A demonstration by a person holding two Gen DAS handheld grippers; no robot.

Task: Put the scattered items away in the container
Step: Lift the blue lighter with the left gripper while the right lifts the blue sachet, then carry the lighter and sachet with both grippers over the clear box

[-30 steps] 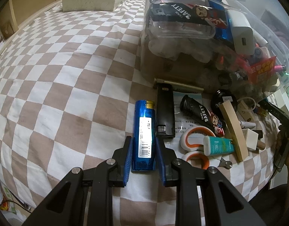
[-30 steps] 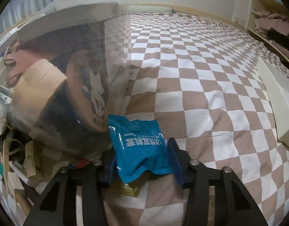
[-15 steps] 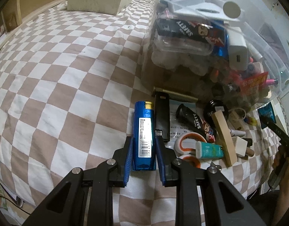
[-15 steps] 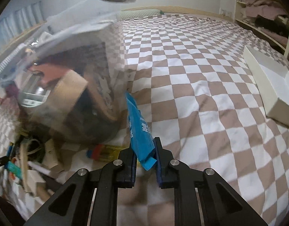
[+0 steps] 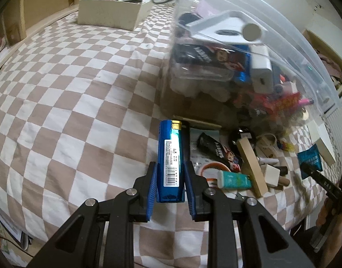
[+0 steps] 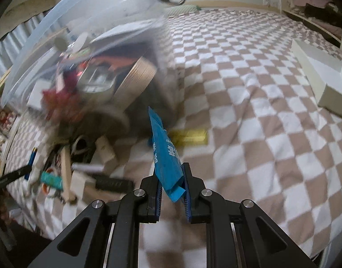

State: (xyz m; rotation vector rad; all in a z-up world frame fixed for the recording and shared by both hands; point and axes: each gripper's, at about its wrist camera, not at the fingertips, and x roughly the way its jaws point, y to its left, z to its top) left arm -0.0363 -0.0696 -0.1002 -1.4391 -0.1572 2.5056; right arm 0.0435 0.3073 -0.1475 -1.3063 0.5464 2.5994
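- Left wrist view: left gripper [image 5: 171,187] low in the centre of the frame, angled down at the bed, blue pads clamped on the sides of a glossy blue rectangular box with a barcode label [image 5: 171,160], its gold-tipped end pointing up the frame.
- Large clear plastic storage container [image 5: 280,44] filling the upper right, already stuffed with packets and chargers; near wall just beyond the box's far end.
- Scattered pile below the container at centre right: teal tube [image 5: 234,179], pale wooden slat [image 5: 251,163], black printed pouch [image 5: 217,151].
- Open brown-and-white checked bedsheet [image 5: 70,102] across the whole left half; white cardboard box [image 5: 112,14] at upper left.
- Right wrist view: right gripper [image 6: 172,189] low centre, tilted down, jaws closed on the bottom edge of a crumpled blue foil sachet with white lettering [image 6: 165,154], standing edge-on.
- Container blurred across the upper left; yellow flat packet [image 6: 189,136] just behind the sachet.
- Checked sheet open to the right; white flat box [image 6: 320,76] at the right edge.
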